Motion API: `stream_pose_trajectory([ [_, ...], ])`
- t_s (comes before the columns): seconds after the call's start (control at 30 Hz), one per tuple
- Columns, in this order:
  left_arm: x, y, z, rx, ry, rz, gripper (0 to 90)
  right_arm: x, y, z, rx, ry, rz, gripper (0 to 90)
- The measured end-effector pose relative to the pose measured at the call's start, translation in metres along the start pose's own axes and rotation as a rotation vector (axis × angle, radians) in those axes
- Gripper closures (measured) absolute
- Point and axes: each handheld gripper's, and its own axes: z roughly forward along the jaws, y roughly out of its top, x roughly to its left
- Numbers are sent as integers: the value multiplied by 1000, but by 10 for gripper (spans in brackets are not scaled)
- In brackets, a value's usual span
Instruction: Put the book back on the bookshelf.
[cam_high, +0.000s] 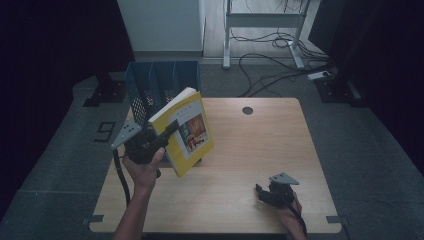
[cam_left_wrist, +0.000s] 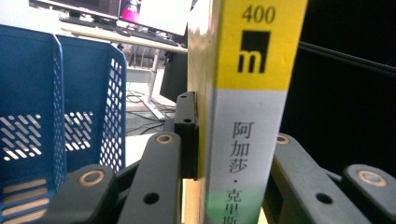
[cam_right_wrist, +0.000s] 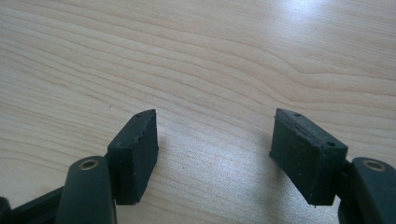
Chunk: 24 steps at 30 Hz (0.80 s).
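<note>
A yellow and white book (cam_high: 186, 131) with a picture on its cover hangs tilted above the table's left part, in front of a blue perforated file rack (cam_high: 160, 85). My left gripper (cam_high: 167, 132) is shut on it. In the left gripper view the pads clamp the book (cam_left_wrist: 247, 116) across its thickness, spine towards the camera, and the file rack (cam_left_wrist: 56, 107) stands just to the left. My right gripper (cam_high: 265, 192) rests low near the table's front right. Its jaws (cam_right_wrist: 215, 140) stand open over bare wood with nothing between them.
The wooden table (cam_high: 250, 145) has a round cable hole (cam_high: 247, 110) near its far edge. On the floor beyond it stand a white desk frame (cam_high: 262, 20) and a white cabinet (cam_high: 160, 25), with loose cables (cam_high: 280, 65) lying about. A "9" mark (cam_high: 105, 131) lies on the floor at left.
</note>
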Motion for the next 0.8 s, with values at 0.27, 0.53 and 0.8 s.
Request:
stream_pose_trajectory([
  [0.27,6,2,1,-11,24,-7,756,0,0,0,1,-2,-4,312],
  [0.53,11,6,1,-18,46,-6,756,0,0,0,1,-4,-6,311],
  [0.8,16,9,1,-24,71,-2,756,0,0,0,1,-4,-6,312],
])
